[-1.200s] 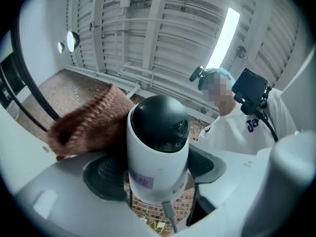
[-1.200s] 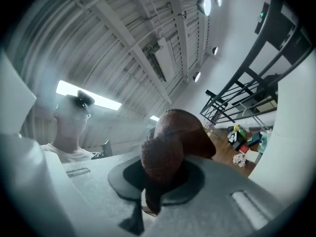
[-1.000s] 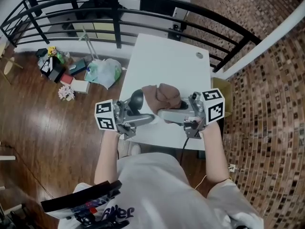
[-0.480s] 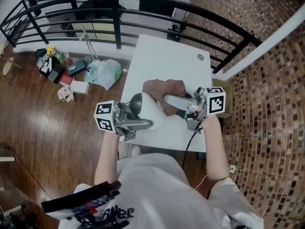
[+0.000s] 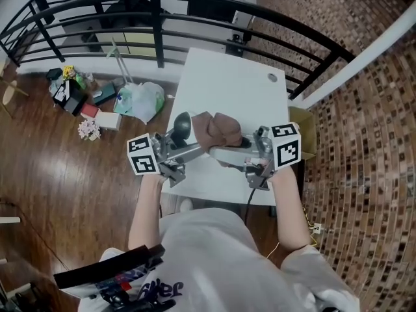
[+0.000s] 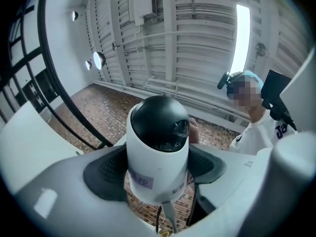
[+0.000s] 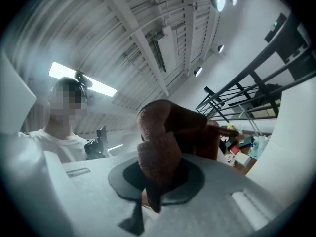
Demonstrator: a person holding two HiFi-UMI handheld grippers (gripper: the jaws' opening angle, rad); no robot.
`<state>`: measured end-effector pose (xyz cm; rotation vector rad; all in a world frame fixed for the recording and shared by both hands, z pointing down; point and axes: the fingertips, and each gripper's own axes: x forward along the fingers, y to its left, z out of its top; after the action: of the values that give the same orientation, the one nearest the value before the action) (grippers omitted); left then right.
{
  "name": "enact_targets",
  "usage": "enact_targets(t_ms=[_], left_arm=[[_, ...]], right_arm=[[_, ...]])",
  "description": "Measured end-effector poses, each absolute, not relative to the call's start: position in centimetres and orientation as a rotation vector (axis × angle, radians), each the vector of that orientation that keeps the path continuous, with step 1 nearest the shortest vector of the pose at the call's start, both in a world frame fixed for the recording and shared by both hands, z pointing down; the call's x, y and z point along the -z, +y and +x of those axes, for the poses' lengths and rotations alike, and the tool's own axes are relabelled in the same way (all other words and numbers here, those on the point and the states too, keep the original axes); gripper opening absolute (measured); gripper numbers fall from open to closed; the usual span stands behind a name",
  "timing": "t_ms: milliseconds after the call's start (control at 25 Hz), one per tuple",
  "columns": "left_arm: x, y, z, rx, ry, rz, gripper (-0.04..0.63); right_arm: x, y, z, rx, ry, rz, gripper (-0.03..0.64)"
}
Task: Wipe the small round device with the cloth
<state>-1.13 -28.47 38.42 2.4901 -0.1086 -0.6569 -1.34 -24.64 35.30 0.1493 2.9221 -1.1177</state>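
The small round device [image 5: 182, 125], a white body under a black dome, is held just above the white table [image 5: 227, 77] near its front edge. My left gripper [image 5: 188, 145] is shut on it. In the left gripper view the black pads [image 6: 106, 174] press both sides of the device's white body [image 6: 158, 154], and a thin cable hangs below it. A bunched brown cloth [image 5: 220, 129] lies against the device's right side. My right gripper [image 5: 224, 151] is shut on the cloth. In the right gripper view a fold of the cloth [image 7: 160, 147] is clamped between the pads.
A black railing [image 5: 162, 8] curves behind the table. Bags and small clutter [image 5: 140, 99] lie on the wooden floor to the left. A brick wall [image 5: 364, 129] rises on the right, and a cardboard box [image 5: 303, 123] stands beside the table's right edge.
Half a second ago the cloth was drawn off to the right and the device's white body showed. Now the cloth is back against the device, and both grippers have shifted slightly left.
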Motion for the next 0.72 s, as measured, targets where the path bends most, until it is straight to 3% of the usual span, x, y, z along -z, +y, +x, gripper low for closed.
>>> enact_targets(t_ms=[400, 720], left_arm=[[-33.0, -21.5, -3.0, 0.984, 0.462, 2.479, 0.387], [-33.5, -23.2, -1.2, 0.939, 0.289, 2.514, 0.387]], right_arm=[[-35.9, -29.6, 2.3, 1.230, 2.648, -0.015, 0.023], [-33.7, -26.6, 1.8, 1.253, 2.573, 0.122, 0.025]])
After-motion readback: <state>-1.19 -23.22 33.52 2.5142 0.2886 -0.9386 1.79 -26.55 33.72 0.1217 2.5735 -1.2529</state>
